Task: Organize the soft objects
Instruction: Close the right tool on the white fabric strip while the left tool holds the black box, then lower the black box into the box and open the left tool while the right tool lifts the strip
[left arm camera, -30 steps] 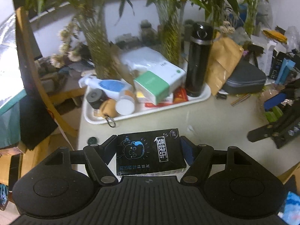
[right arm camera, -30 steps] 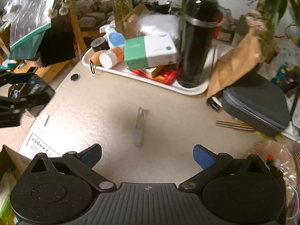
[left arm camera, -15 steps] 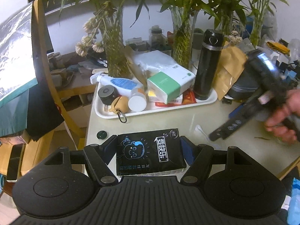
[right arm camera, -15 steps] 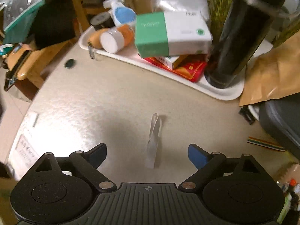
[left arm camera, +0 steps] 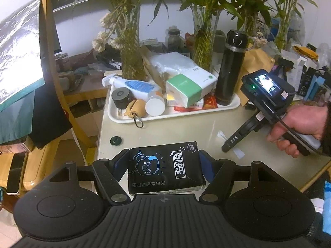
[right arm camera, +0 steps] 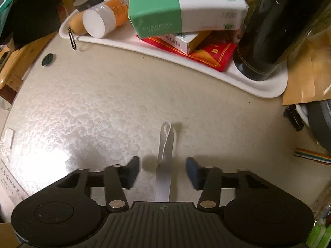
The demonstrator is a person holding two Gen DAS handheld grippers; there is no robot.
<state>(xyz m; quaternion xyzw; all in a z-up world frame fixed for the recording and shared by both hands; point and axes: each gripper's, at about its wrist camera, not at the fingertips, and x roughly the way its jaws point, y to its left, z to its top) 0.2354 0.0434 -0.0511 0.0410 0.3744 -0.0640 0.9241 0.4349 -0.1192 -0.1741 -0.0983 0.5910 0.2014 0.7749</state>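
My left gripper (left arm camera: 163,163) is shut on a black tissue pack (left arm camera: 164,168) with a cartoon face, held above the near left part of the beige table (left arm camera: 186,128). A white strip (right arm camera: 165,161), folded into a loop at its far end, lies on the table. My right gripper (right arm camera: 162,168) is open and low over it, with the strip between its blue fingertips (right arm camera: 191,166). The right gripper also shows in the left wrist view (left arm camera: 238,138), held by a hand, above the strip (left arm camera: 238,152). A green and white tissue pack (right arm camera: 182,6) lies on the white tray (right arm camera: 264,86).
The tray (left arm camera: 115,115) also holds a black flask (left arm camera: 229,70), an orange bottle (right arm camera: 105,18), a spray bottle (left arm camera: 132,84) and red packets (right arm camera: 213,53). Plant vases stand behind it. A brown paper bag (right arm camera: 310,68) and a grey case (right arm camera: 322,122) are at right. A wooden chair (left arm camera: 51,82) is at left.
My right gripper has come down and forward over the white strip, and its fingers have narrowed around it. My left gripper has pulled back and up with the black pack.
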